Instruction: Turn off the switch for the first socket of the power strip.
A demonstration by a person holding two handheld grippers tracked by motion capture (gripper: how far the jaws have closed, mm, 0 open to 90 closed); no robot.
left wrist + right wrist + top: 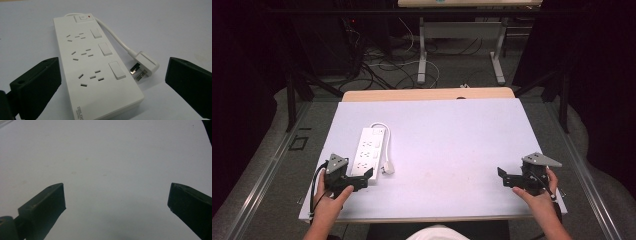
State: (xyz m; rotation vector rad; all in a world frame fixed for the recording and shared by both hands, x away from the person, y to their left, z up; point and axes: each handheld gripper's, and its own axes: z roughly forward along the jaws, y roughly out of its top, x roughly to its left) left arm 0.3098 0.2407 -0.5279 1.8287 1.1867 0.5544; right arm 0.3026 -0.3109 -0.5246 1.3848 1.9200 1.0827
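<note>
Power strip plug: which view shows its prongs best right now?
The left gripper view: the plug lies close, prongs facing the camera, beside the power strip. The high view shows it small, prongs unreadable. The right gripper view looks at bare table.

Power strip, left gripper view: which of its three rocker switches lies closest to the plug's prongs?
The switch nearest the camera, beside the lowest socket group; the plug lies just right of it on the power strip.

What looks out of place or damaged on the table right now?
Nothing stands out. The white power strip lies flat and intact on the table, its cord looped round to the plug lying unplugged beside it. No spills or breakage show.
</note>
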